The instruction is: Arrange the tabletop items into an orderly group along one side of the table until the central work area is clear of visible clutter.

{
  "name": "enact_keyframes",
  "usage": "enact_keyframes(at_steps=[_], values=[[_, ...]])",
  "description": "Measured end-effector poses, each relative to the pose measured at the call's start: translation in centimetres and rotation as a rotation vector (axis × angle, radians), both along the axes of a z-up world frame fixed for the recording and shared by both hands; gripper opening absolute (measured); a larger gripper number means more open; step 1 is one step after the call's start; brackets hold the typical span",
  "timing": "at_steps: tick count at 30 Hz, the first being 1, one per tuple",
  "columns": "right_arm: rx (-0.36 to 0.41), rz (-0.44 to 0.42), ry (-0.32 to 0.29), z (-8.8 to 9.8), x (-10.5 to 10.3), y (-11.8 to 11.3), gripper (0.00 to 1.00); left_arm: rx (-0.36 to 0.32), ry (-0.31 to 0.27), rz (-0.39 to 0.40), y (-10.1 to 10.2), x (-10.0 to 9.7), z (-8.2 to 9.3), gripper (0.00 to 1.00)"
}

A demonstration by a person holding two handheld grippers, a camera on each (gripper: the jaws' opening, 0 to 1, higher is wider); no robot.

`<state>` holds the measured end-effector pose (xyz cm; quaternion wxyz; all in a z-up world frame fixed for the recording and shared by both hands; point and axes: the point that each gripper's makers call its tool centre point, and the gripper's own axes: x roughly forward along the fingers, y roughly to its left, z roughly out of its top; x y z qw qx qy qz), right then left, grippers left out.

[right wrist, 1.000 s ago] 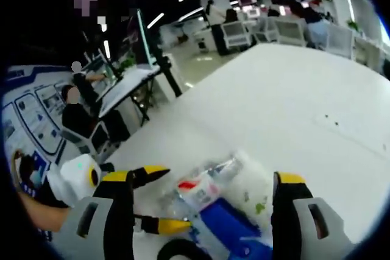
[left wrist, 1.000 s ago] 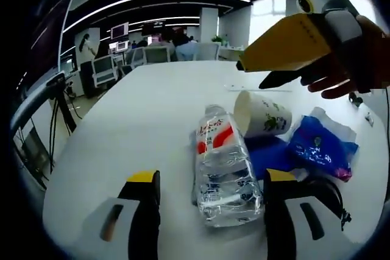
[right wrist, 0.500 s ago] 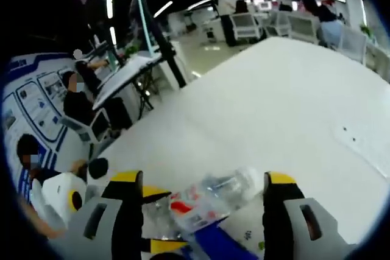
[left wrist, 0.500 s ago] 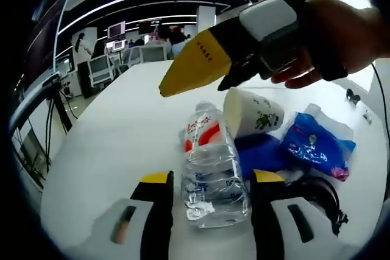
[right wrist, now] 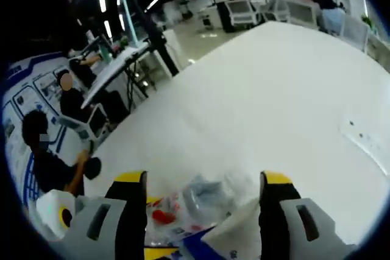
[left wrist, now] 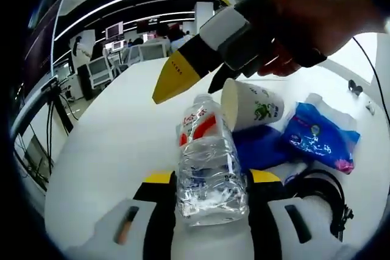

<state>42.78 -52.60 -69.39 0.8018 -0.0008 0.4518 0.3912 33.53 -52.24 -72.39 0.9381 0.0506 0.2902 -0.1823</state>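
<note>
On the white table (left wrist: 116, 144), in the left gripper view, a clear plastic water bottle with a red-and-white label (left wrist: 207, 168) lay on its side between the jaws of the left gripper (left wrist: 208, 194). Both yellow-tipped jaws stood close against the bottle's sides, apparently closed on it. Just beyond the bottle's cap end, a white paper cup with a green print (left wrist: 250, 105) lay tipped over, its mouth turned toward the bottle. Beside the cup lay a blue plastic packet with white lettering (left wrist: 320, 141), and a darker blue flat item (left wrist: 262, 147) lay between that packet and the bottle. A coiled black cable (left wrist: 323, 196) rested near the left gripper's right-hand jaw.

Above the cup, the right gripper (left wrist: 183, 74) came into that view, held in a person's hand (left wrist: 304, 22), its yellow jaw tip pointing over the bottle; how wide its jaws stood could not be judged there.

In the right gripper view, the right gripper (right wrist: 204, 181) showed its two jaws well apart, holding nothing, with the blurred bottle (right wrist: 195, 202) and a corner of the cup (right wrist: 234, 235) between and beneath them. Past the table's far edge, seated people (right wrist: 55, 162) and office desks were visible.
</note>
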Motion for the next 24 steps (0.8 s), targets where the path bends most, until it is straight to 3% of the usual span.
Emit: enact_keyframes(at_steps=[5, 11, 14, 17, 22, 24], values=[[-0.027, -0.043, 0.042, -0.7, 0.7, -0.1, 0.6, 0.013, 0.003, -0.003, 0.1, -0.1, -0.1, 0.45], [-0.125, -0.082, 0.184, -2.6, 0.0, -1.3, 0.53, 0.029, 0.006, -0.011, 0.1, -0.2, -0.2, 0.45], [-0.091, -0.086, 0.202, -2.8, -0.1, -0.4, 0.52, 0.033, 0.007, -0.011, 0.1, -0.2, -0.3, 0.46], [-0.122, -0.096, 0.21, -3.4, 0.0, -0.5, 0.51, 0.041, 0.007, -0.016, 0.1, -0.2, -0.3, 0.46], [-0.1, -0.175, 0.271, -3.8, 0.4, -0.6, 0.48, 0.051, 0.013, -0.025, 0.2, -0.2, -0.5, 0.46], [-0.101, -0.162, 0.275, -3.8, 0.4, -0.6, 0.47, 0.055, 0.018, -0.03, 0.2, -0.2, -0.6, 0.47]])
